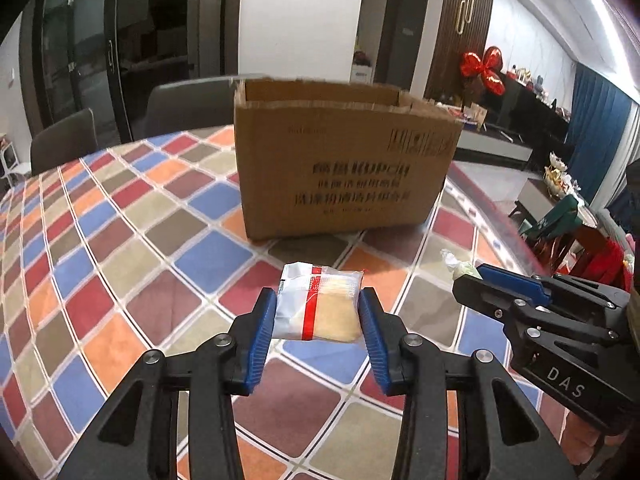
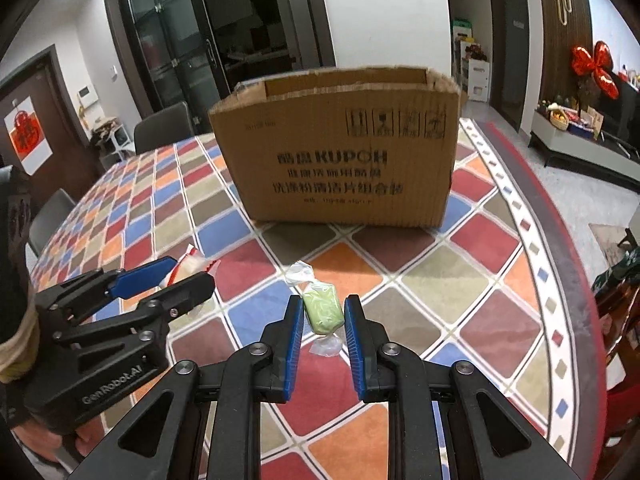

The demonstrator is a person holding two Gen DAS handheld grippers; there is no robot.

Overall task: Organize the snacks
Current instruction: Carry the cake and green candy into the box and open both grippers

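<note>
The left claw (image 1: 318, 312) pinches a clear-wrapped pastry (image 1: 320, 306); the right claw (image 2: 323, 316) pinches a green candy (image 2: 323, 308). Both snacks hang above the checkered desk (image 1: 132, 240), just short of the open cardboard box (image 1: 344, 160).

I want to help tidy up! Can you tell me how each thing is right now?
Cardboard box: open at the top, standing on the table.
Red-striped snack packet: sealed, clamped in the left gripper.
Green candy: wrapped, clamped in the right gripper.
Checked tablecloth: spread flat.
</note>
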